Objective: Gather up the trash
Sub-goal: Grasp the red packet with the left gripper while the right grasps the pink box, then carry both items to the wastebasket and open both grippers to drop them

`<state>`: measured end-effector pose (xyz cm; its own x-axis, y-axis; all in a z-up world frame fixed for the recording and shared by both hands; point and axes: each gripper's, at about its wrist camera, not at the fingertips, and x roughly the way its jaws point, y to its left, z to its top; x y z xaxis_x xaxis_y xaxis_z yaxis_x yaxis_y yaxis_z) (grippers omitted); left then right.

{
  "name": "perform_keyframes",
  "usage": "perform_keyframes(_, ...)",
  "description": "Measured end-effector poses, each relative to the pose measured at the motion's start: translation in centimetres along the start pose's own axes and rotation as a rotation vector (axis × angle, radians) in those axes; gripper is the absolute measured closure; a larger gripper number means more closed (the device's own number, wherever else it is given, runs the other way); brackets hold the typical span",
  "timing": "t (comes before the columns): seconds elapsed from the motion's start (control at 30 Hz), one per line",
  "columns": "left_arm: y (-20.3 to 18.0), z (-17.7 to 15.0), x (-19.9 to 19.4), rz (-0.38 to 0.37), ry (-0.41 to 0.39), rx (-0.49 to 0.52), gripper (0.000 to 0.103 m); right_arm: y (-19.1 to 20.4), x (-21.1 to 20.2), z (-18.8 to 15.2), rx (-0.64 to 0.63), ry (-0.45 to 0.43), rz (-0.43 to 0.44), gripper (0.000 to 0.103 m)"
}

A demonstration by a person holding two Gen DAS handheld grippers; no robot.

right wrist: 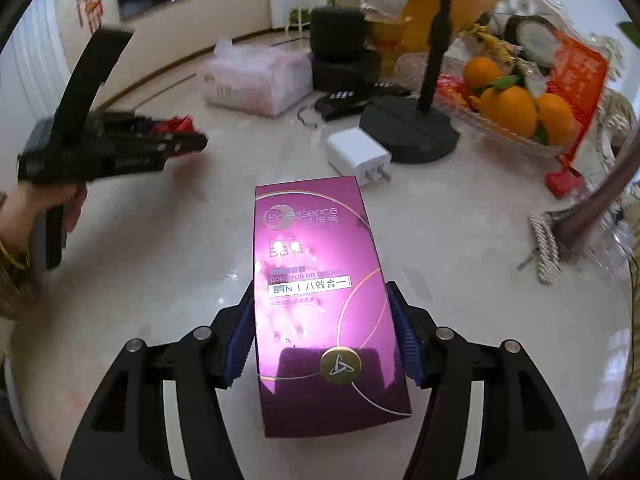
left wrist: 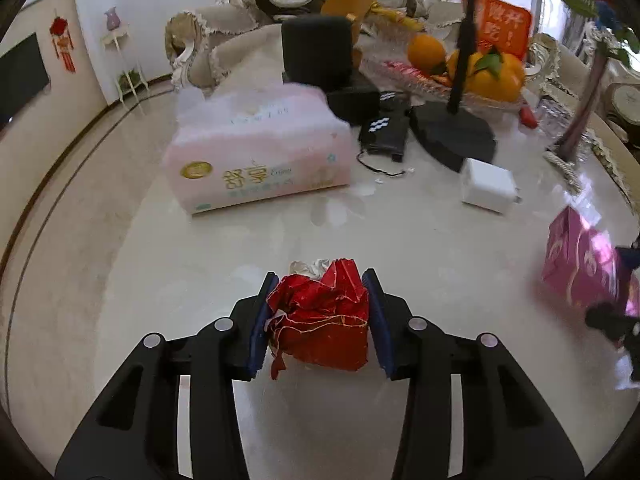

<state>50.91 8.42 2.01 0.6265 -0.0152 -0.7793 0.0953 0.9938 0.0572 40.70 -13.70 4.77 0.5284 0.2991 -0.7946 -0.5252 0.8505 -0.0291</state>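
Left tongs pinching crumpled red wrapper just above marble table, nearer camera than pink tissue pack. Right tongs clamped on both sides of purple BB cream box, right of tissue pack, near white charger.

both grippers same build: matte black plastic arms w/ long slots cut thru. left gripper and right gripper each show round silver pivot screws, two per side, and ribbed dark-blue pads on the fingers. from the right cam, the left hand wears a gold bangle at the wrist, plus a brownish patterned cuff.
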Motion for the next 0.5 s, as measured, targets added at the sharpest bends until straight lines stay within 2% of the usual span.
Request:
perform_keyframes(0.1,-0.4,-1.4,-4.4,-0.021,-0.028,0.019,0.060,1.2,-3.9,-0.9,0.023,-0.037,0.014,0.045)
perform_keyframes(0.23,-2.0,-5.5,-11.9,-0.060,-0.065,0.052,0.060,5.2,-9.8,-5.3,0.000,-0.088,0.016,0.045)
perform_keyframes(0.37,-4.0,-12.1,-19.5,-0.114,-0.087,0.075,0.060,9.4,-14.5,-11.5,-0.019,-0.120,0.038,0.045)
perform_keyframes(0.5,-6.2,-20.2,-25.9,-0.166,-0.105,0.086,0.060,14.1,-19.4,-19.6,-0.020,-0.136,0.043,0.045)
